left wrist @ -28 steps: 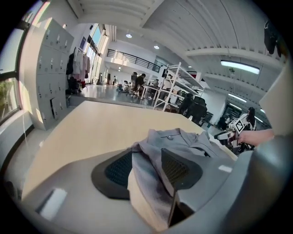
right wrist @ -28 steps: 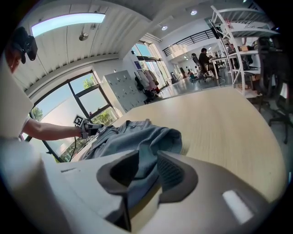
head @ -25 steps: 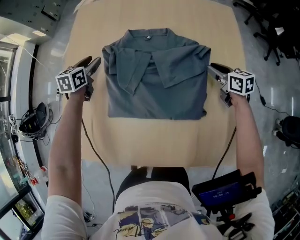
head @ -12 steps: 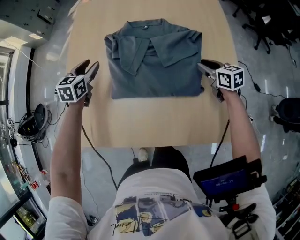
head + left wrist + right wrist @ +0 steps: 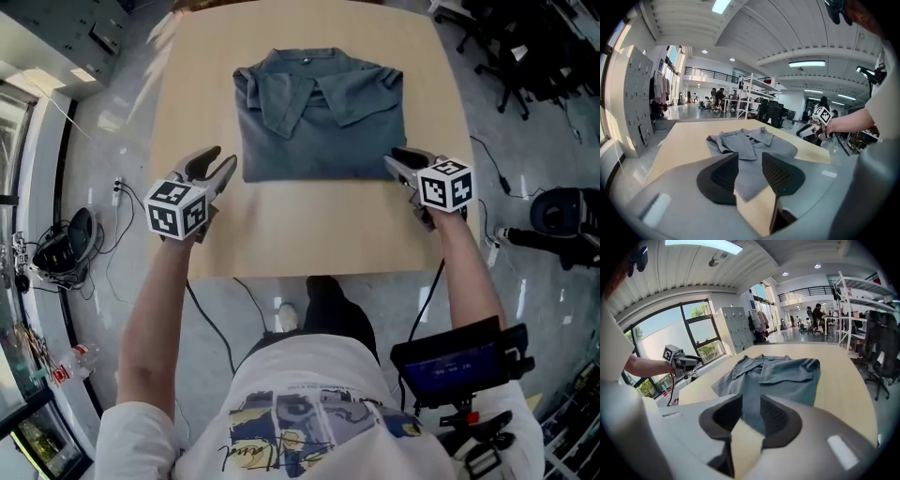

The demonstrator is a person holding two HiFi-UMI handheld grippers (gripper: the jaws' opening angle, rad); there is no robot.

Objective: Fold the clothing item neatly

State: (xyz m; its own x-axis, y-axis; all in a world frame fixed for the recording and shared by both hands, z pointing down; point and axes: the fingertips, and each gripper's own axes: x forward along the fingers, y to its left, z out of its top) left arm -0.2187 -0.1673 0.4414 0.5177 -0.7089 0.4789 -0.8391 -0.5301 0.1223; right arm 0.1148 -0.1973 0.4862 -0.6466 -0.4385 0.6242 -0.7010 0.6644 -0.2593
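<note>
Both your grippers have slid back from the sides of the folded grey collared shirt (image 5: 319, 131) to its near corners.
Your left gripper (image 5: 221, 161): jaws apart and closing, pinching nothing, shirt corner just ahead-right. Your right gripper (image 5: 394, 161): jaws apart, empty, shirt corner just ahead-left.

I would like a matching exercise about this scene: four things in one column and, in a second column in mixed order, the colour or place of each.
Things:
1. shirt
2. left gripper
3. right gripper
4. table

Descriptions:
A. light wood colour
B. beside the shirt's near right corner
C. grey, folded, collar on the far side
D. beside the shirt's near left corner

Pairs: 1-C, 2-D, 3-B, 4-A.

Note: the left gripper's jaws are closing with no cloth between them. The shirt's corner lies just ahead of them.
</note>
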